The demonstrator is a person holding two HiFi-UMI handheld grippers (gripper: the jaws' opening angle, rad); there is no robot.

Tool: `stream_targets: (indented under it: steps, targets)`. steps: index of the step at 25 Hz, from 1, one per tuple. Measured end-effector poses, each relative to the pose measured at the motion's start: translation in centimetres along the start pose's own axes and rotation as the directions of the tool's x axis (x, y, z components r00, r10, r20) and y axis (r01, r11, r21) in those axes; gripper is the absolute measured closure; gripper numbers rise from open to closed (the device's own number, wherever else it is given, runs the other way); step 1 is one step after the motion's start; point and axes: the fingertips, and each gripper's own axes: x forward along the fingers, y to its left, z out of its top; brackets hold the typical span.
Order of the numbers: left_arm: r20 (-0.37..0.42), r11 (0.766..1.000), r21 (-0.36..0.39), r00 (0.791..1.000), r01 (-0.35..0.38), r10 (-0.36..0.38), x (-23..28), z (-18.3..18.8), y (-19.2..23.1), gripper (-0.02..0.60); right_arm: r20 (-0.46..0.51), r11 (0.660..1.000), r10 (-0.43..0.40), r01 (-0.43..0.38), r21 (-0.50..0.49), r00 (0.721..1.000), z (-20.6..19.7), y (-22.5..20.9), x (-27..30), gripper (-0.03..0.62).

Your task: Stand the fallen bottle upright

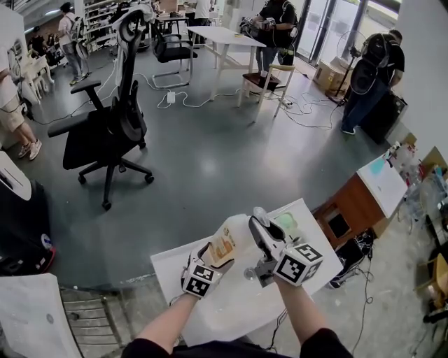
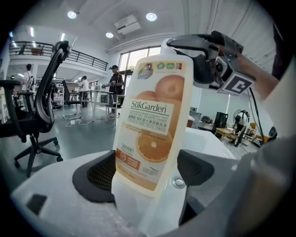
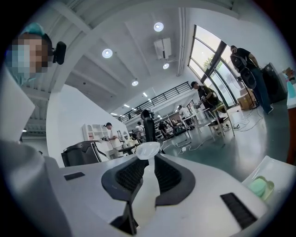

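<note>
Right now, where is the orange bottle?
Lower middle of the head view, over the white table: the bottle is gripped by both tools, the left tool on its lower body, the right tool at its white top.

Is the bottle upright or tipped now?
Nearly upright, leaning slightly: the bottle shows its label right way up between the left gripper pads.

The head view looks steeply down onto the near worktop (image 1: 234, 311), the left gripper view sits close against the bottle (image 2: 152, 120), and the rolled right gripper view faces level; all three share the far person in black (image 1: 278, 21) (image 2: 115, 83) (image 3: 203, 95).
</note>
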Motion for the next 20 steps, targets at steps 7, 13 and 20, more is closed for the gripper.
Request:
stream_targets:
  steps: [7,13,20]
  targets:
    - [0.002,0.995,-0.095,1.0,-0.001,0.001,1.6,0.3,-0.3,0.173,-0.062,0.983,0.075,-0.084,-0.165,0.995,-0.3,2.5,1.6,0.523]
    - [0.001,0.992,-0.124,1.0,0.009,-0.009,2.0,0.2,-0.7,0.173,-0.078,0.965,0.112,-0.127,-0.23,0.991,-0.8,3.8,1.6,0.522]
    - [-0.039,0.994,-0.096,0.998,0.051,-0.055,1.6,-0.8,-0.9,0.175,-0.054,0.969,0.089,-0.099,-0.226,0.995,-1.0,3.8,1.8,0.517]
